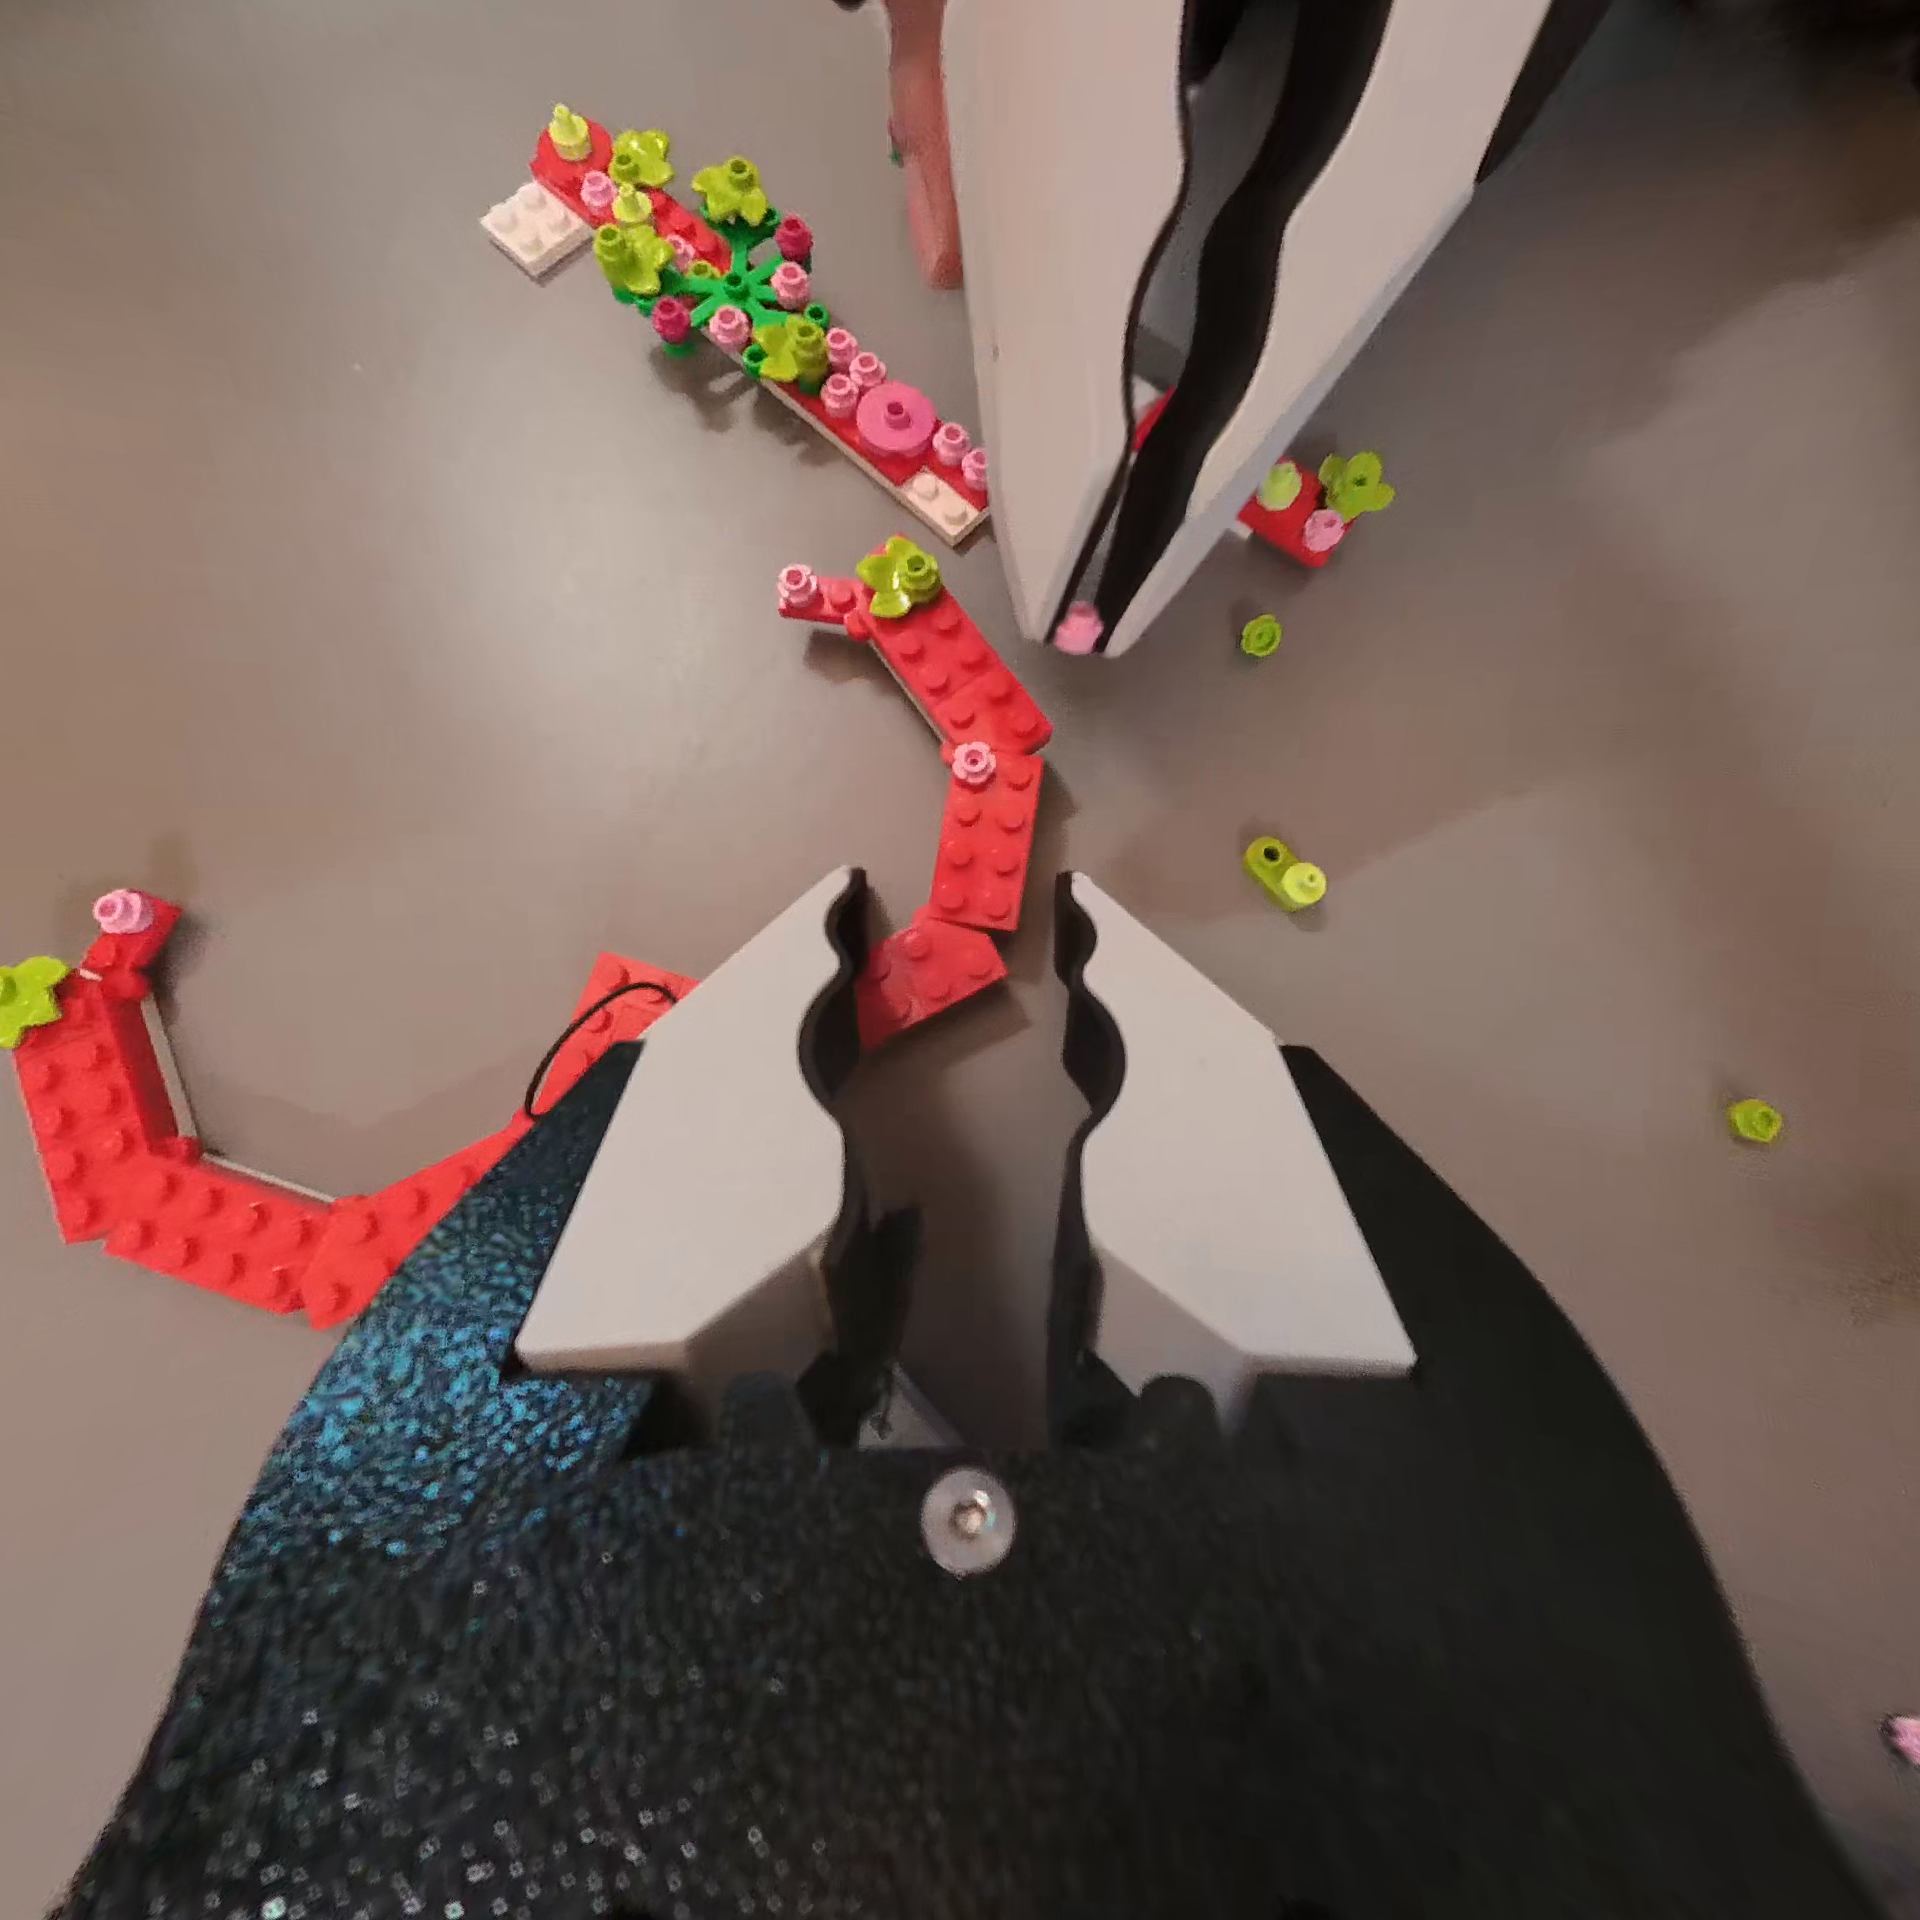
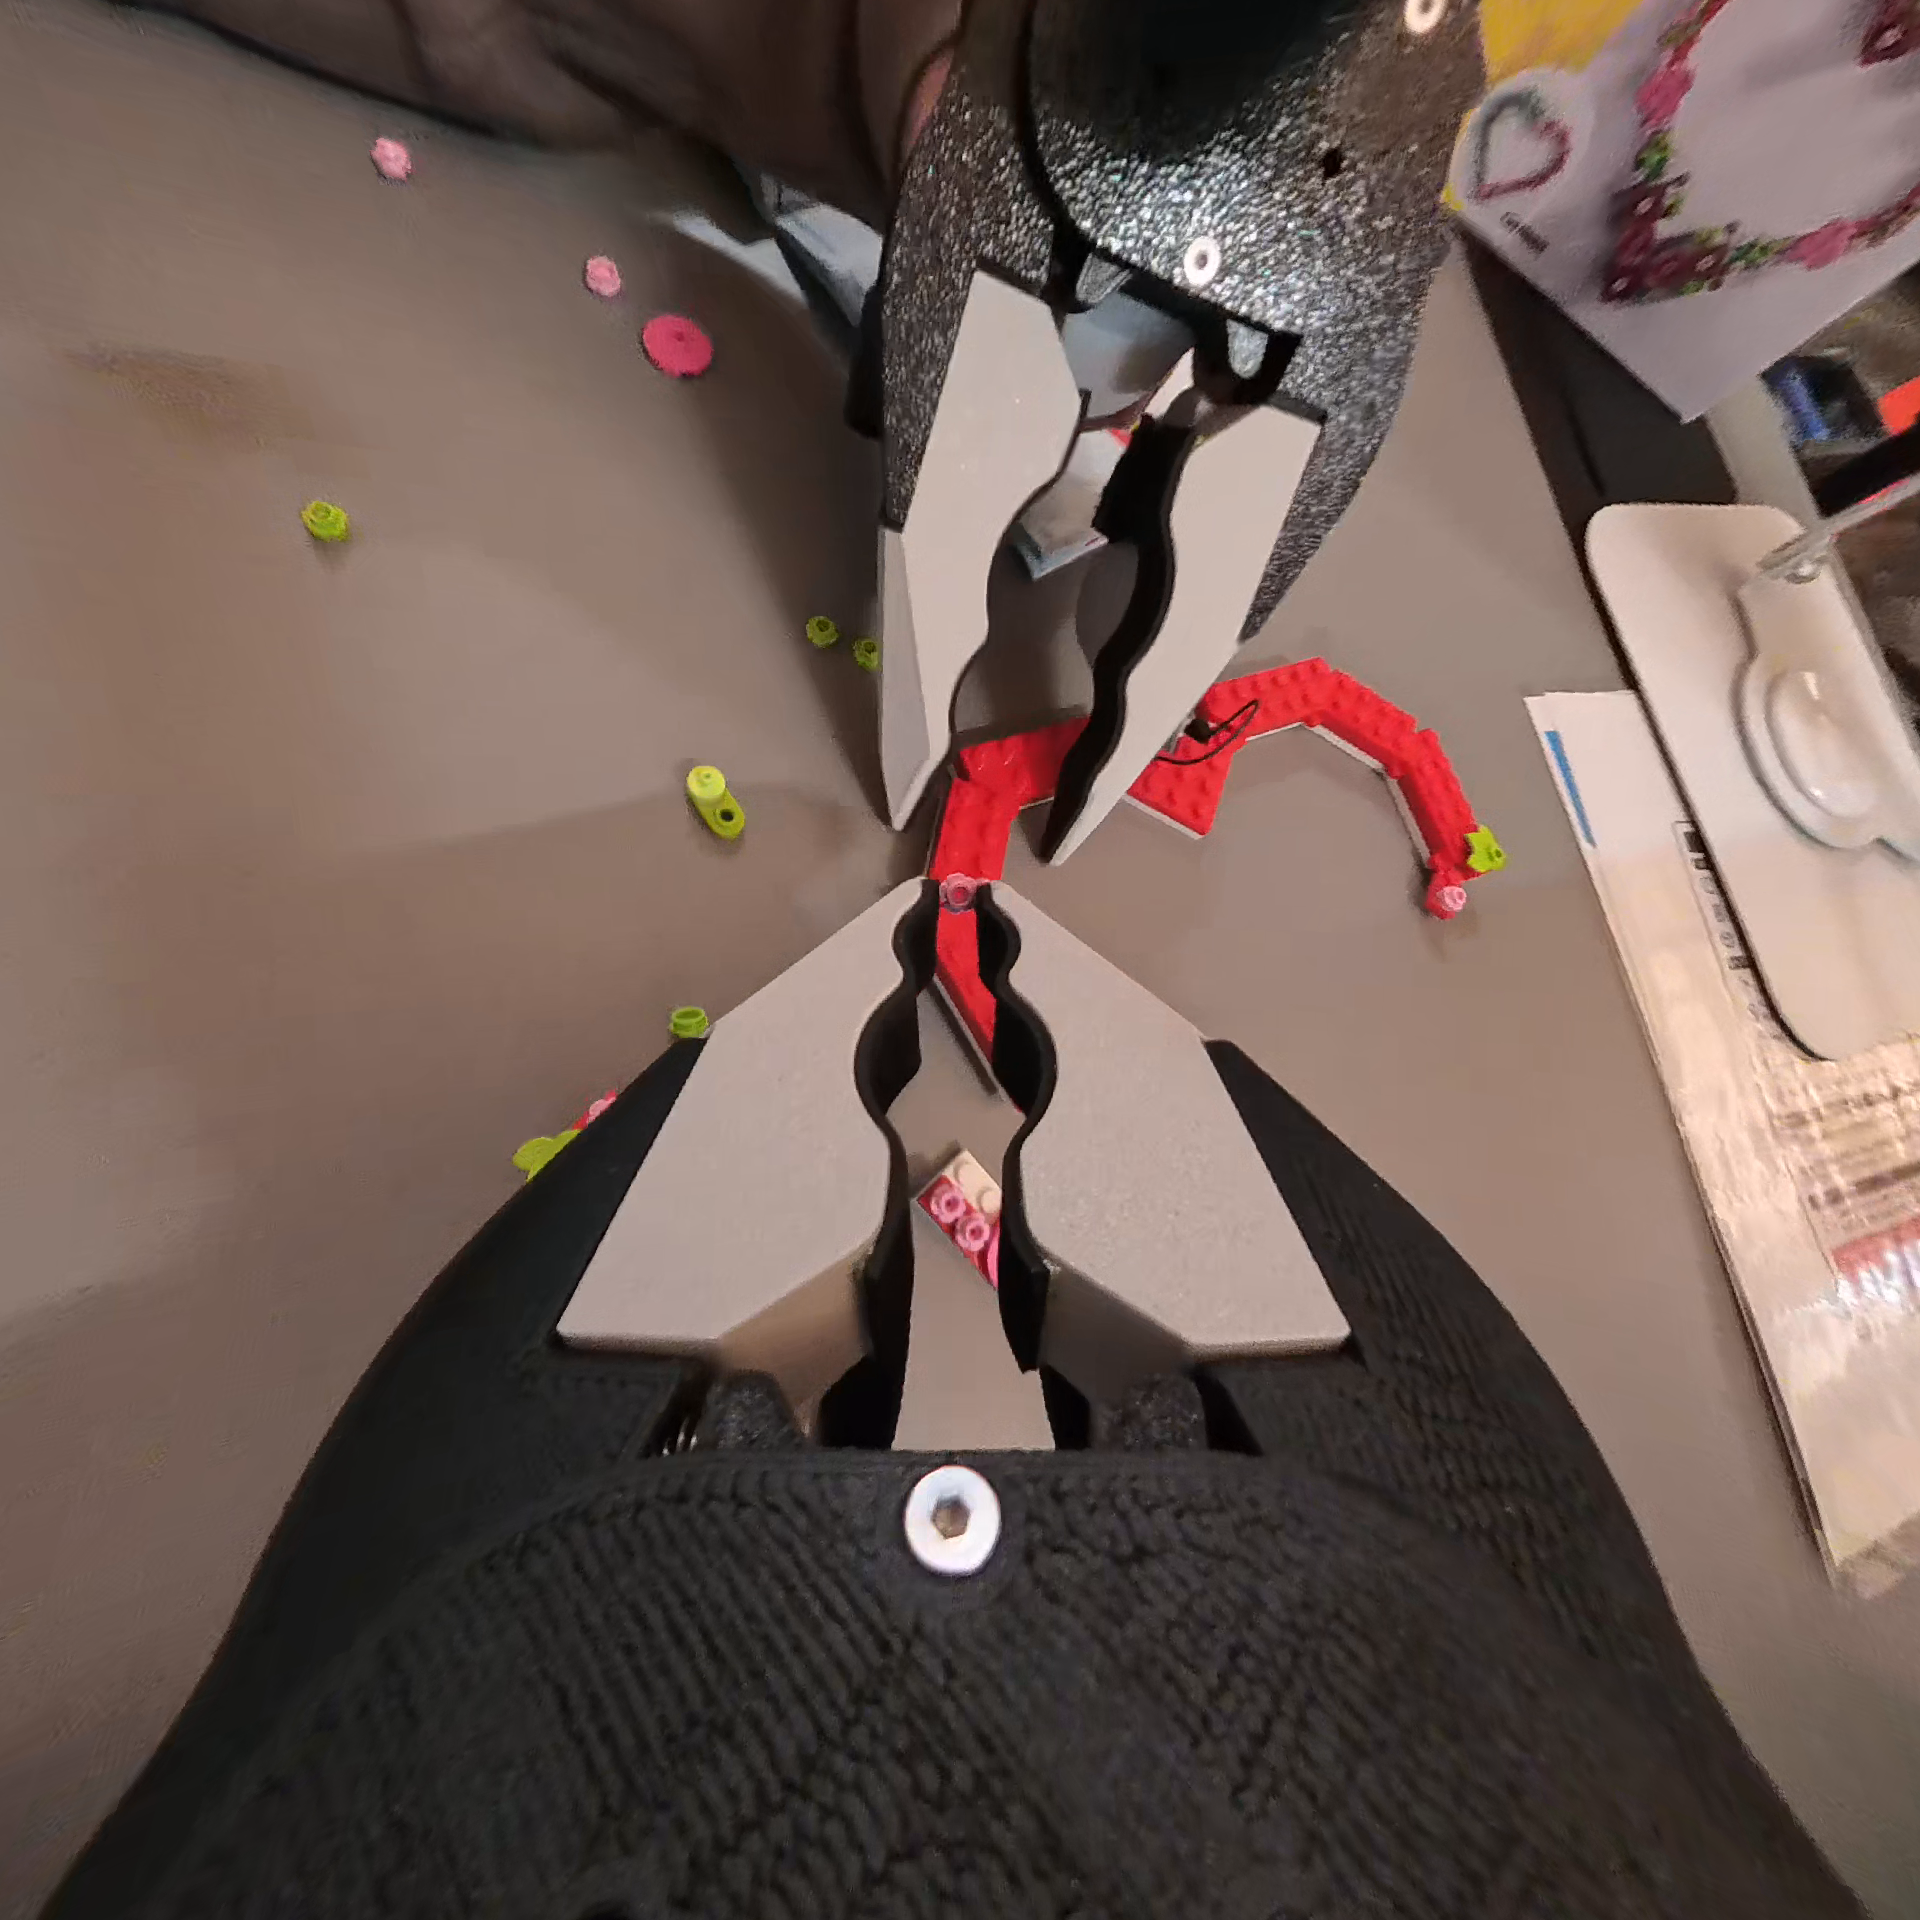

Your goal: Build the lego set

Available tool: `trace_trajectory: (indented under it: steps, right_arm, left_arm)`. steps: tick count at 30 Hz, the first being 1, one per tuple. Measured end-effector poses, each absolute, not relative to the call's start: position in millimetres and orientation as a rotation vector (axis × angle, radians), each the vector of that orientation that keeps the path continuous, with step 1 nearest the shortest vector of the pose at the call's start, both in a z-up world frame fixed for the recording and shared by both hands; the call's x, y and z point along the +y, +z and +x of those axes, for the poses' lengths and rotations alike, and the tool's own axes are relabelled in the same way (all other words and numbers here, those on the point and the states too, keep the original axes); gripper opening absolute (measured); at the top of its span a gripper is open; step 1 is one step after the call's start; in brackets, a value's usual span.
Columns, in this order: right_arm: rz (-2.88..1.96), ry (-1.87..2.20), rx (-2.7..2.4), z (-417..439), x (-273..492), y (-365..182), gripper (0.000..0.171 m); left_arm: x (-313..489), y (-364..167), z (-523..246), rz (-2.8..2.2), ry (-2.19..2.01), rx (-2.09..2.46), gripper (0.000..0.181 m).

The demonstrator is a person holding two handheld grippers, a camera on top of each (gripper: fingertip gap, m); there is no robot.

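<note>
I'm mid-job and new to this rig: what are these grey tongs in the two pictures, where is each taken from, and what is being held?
Each picture comes from a camera on a handheld tool, looking along its grey tongs. The left tongs are open, straddling the curved red plate chain on the grey table. The right tongs, seen opposite in the left view, are shut on a small pink flower stud. A decorated red strip lies beyond; loose lime pieces are scattered nearby, with paper booklets at the side.
</note>
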State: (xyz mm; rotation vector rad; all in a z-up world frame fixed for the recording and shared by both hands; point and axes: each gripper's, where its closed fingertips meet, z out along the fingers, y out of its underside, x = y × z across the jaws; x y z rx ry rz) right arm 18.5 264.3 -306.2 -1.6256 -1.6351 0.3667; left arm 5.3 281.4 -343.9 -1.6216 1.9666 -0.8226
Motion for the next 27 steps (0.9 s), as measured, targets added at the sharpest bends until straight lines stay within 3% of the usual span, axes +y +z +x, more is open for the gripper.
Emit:
trace_trajectory:
  steps: [1,7,27]
  right_arm:
    - [-1.644,0.364,-1.66,17,264,-309,0.005]
    - [-1.703,0.262,-1.809,12,268,-320,0.005]
    - [-1.789,0.127,-1.932,12,269,-328,0.005]
  left_arm:
    - [282,-344,6,-1.61,-0.825,1.965,0.032]
    - [278,-344,9,-1.556,-0.829,1.986,0.016]
    - [274,-342,13,-1.549,-0.828,1.994,0.015]
